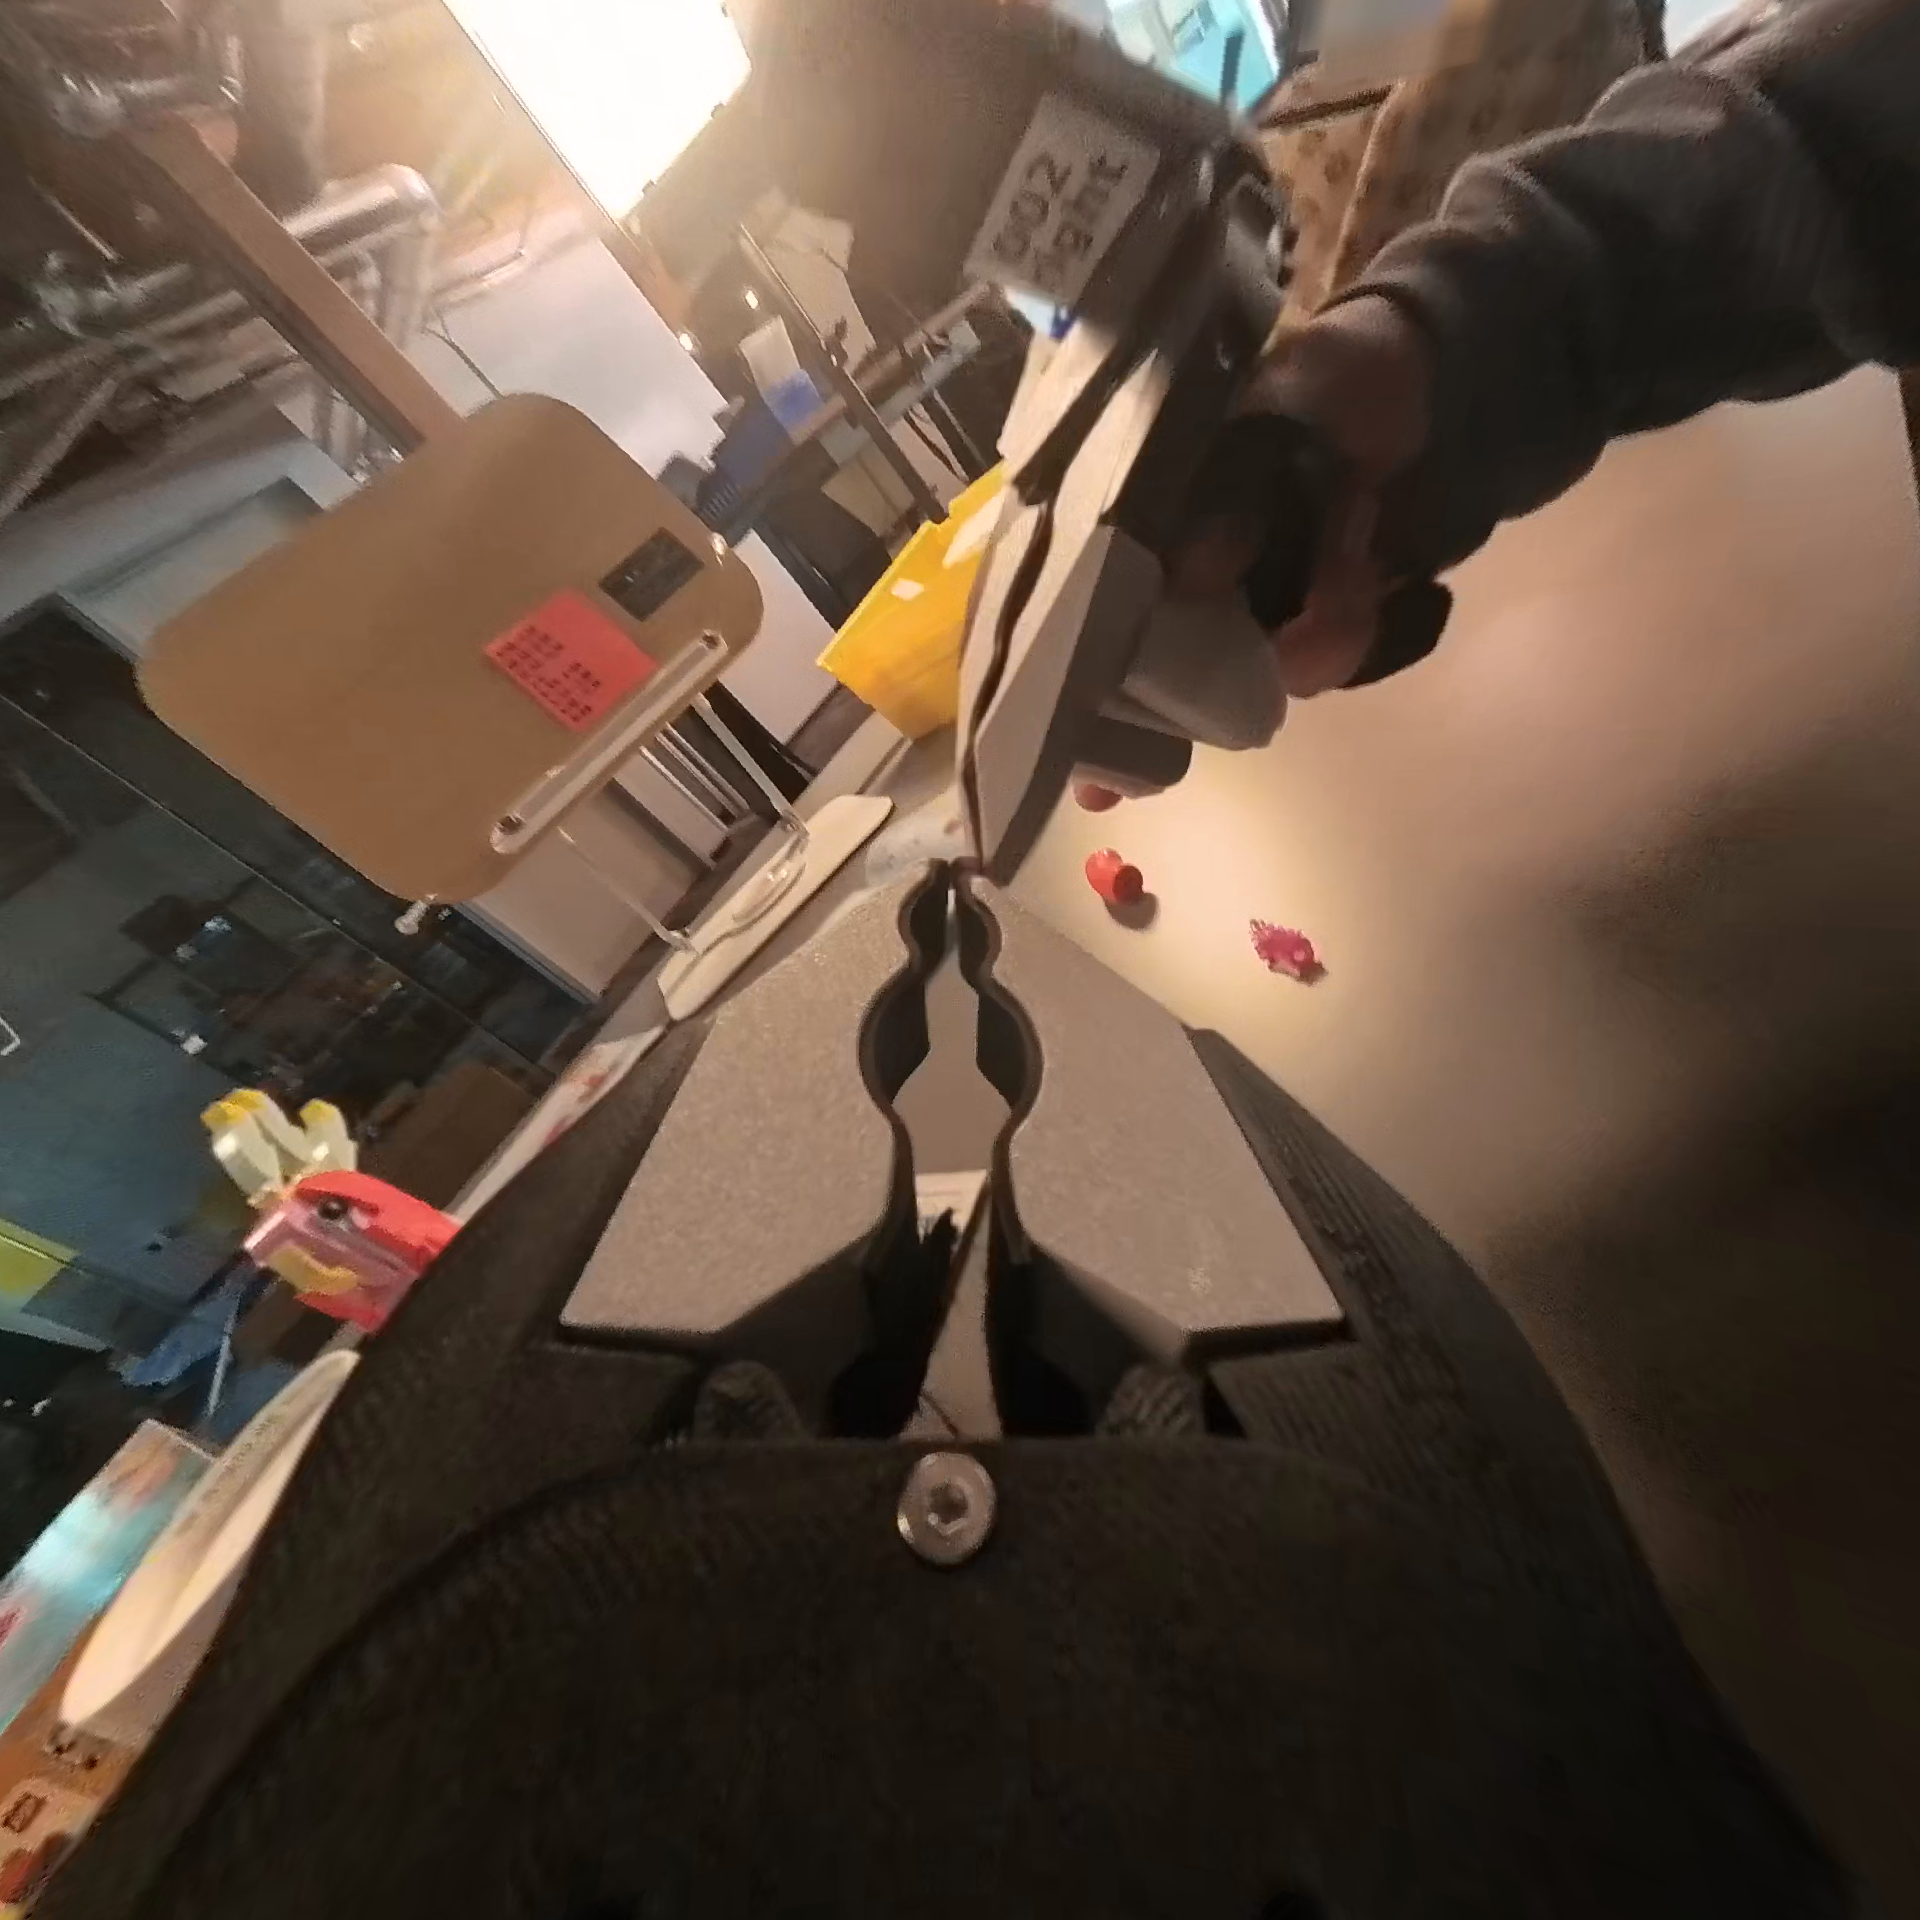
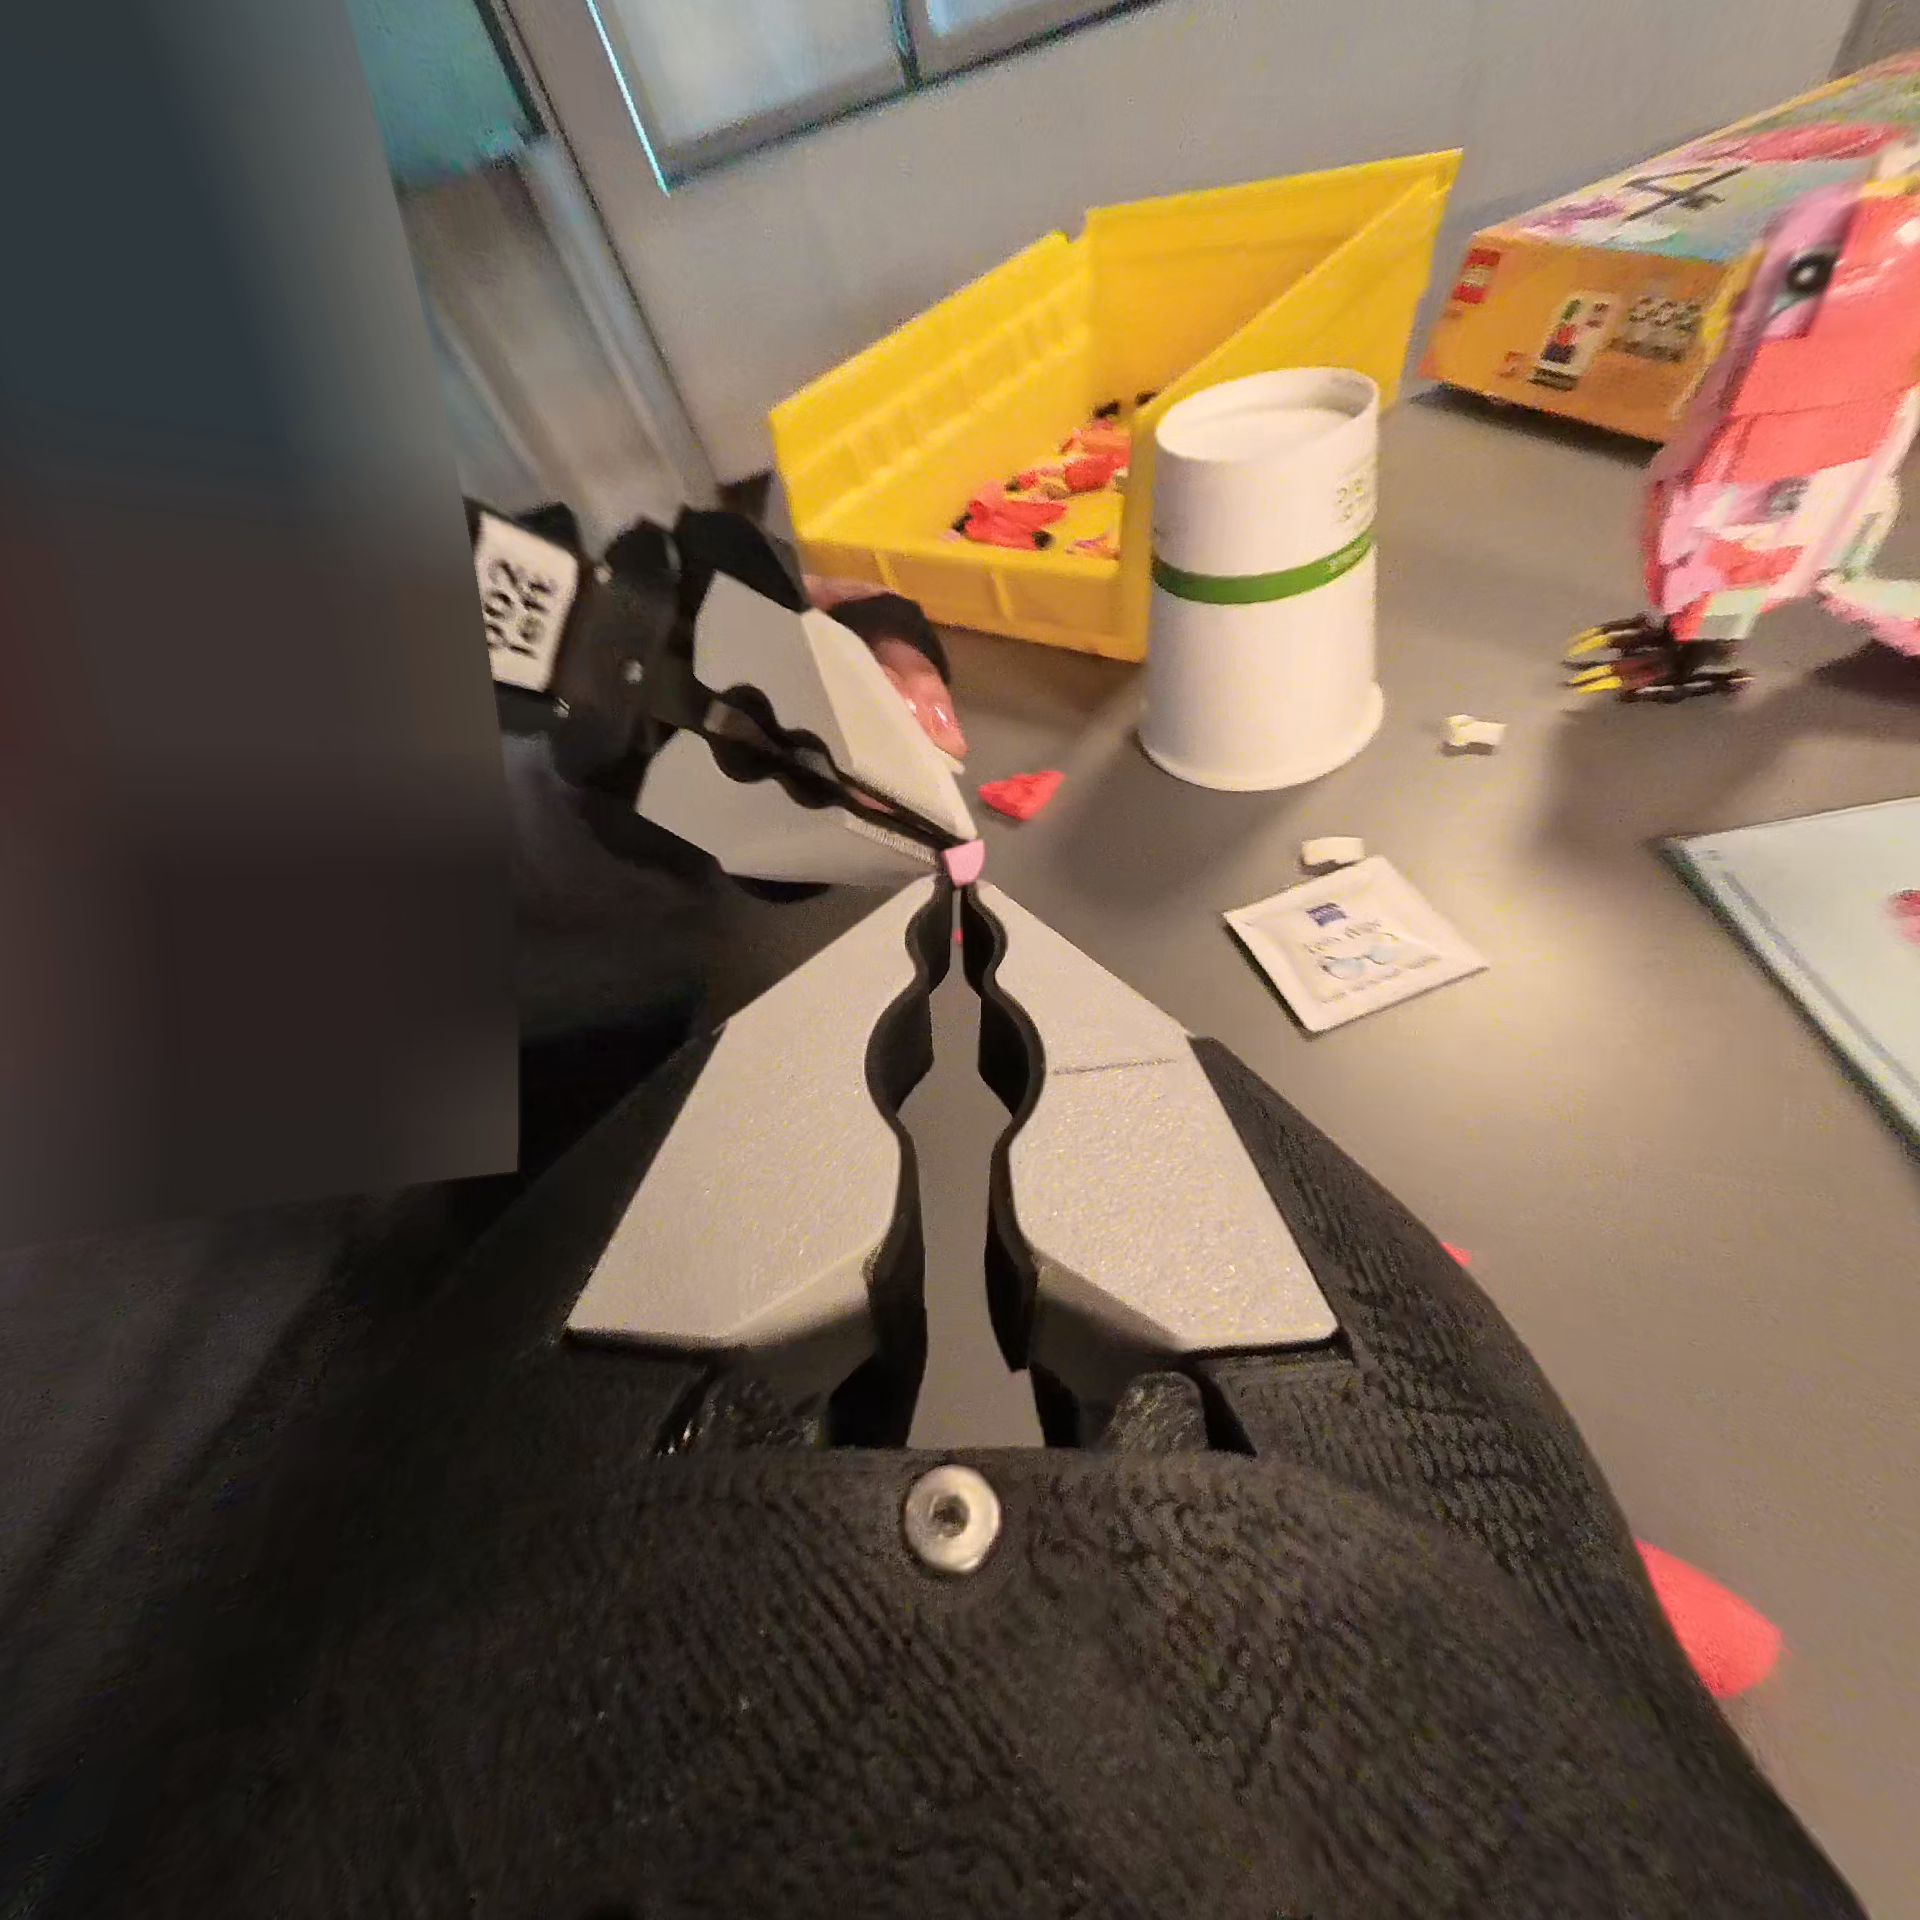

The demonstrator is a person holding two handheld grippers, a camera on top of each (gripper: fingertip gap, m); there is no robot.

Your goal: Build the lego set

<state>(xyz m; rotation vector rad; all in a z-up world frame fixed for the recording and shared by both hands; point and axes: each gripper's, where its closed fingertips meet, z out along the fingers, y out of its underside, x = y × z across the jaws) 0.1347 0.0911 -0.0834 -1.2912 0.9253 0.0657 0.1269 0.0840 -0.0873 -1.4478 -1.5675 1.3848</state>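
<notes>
In the right wrist view my right gripper (image 2: 953, 891) is shut on a small pink piece (image 2: 963, 860) that sticks up from its tips, above the grey table (image 2: 1351, 1195). My left gripper (image 2: 951, 831) comes in from the upper left with its fingers shut, and its tip touches the top of that piece. I cannot tell whether it also pinches it. In the left wrist view my left gripper (image 1: 948, 881) is shut. The right gripper (image 1: 977, 854), held by a hand in a dark sleeve, meets it tip to tip with the pink bit (image 1: 974, 862) at the joint.
A yellow bin (image 2: 1039, 395) with red pieces stands behind, with a white cup (image 2: 1262, 623) beside it. A pink and red brick bird (image 2: 1787, 447), a toy box (image 2: 1579, 301), a wipe sachet (image 2: 1351, 945) and a red piece (image 2: 1023, 792) lie around. A panel on a clear stand (image 1: 447, 644) is at the left.
</notes>
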